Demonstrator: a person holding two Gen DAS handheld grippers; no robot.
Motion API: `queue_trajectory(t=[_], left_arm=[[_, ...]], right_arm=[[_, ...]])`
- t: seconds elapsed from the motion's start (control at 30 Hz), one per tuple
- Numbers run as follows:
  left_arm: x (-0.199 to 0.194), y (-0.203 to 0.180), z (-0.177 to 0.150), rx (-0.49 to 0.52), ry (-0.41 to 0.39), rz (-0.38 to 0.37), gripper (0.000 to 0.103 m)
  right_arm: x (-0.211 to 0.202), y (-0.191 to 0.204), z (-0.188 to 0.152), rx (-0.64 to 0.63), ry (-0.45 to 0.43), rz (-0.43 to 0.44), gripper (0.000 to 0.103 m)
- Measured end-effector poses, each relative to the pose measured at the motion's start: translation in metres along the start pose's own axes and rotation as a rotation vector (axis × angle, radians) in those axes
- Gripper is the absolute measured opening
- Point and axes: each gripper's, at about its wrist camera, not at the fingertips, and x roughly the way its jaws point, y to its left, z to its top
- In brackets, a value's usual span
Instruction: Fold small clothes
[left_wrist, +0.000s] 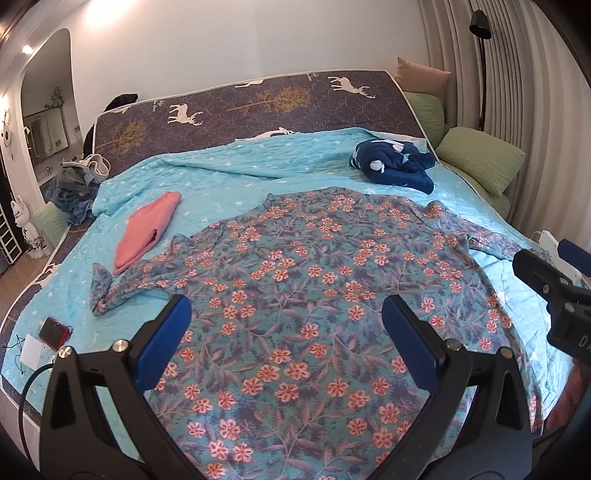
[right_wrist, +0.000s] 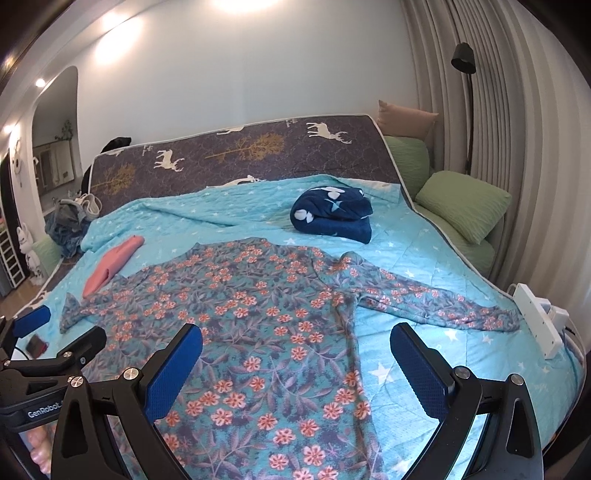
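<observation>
A floral long-sleeved top (left_wrist: 314, 280) lies spread flat on the light blue quilt (left_wrist: 221, 173), sleeves out to both sides; it also shows in the right wrist view (right_wrist: 258, 314). My left gripper (left_wrist: 286, 314) is open and empty, held just above the top's lower body. My right gripper (right_wrist: 295, 343) is open and empty above the top's right edge, below the right sleeve (right_wrist: 436, 302). A folded pink garment (left_wrist: 147, 229) lies left of the top, and a folded navy garment (left_wrist: 395, 164) lies at the back.
A deer-print mattress (left_wrist: 258, 103) stands against the wall. Green pillows (right_wrist: 465, 206) lie at the right. A white power strip (right_wrist: 535, 317) sits on the right bed edge. A small red device (left_wrist: 55, 332) and a cable lie at the left edge. A clothes pile (left_wrist: 74, 184) sits back left.
</observation>
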Motion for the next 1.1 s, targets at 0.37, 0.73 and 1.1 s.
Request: queue_trajectory(t=[0.37, 0.73, 1.1], left_arm=[[0.002, 0.001, 0.000, -0.001, 0.004, -0.013, 0.102], [0.005, 0.003, -0.003, -0.006, 0.014, -0.036, 0.102], [0.011, 0.011, -0.009, -0.044, 0.056, -0.046, 0.102]], right_arm=[[0.004, -0.002, 0.003, 0.023, 0.026, 0.015, 0.103], [0.005, 0.003, 0.003, 0.006, 0.022, 0.009, 0.103], [0.008, 0.006, 0.001, 0.010, 0.042, 0.015, 0.103]])
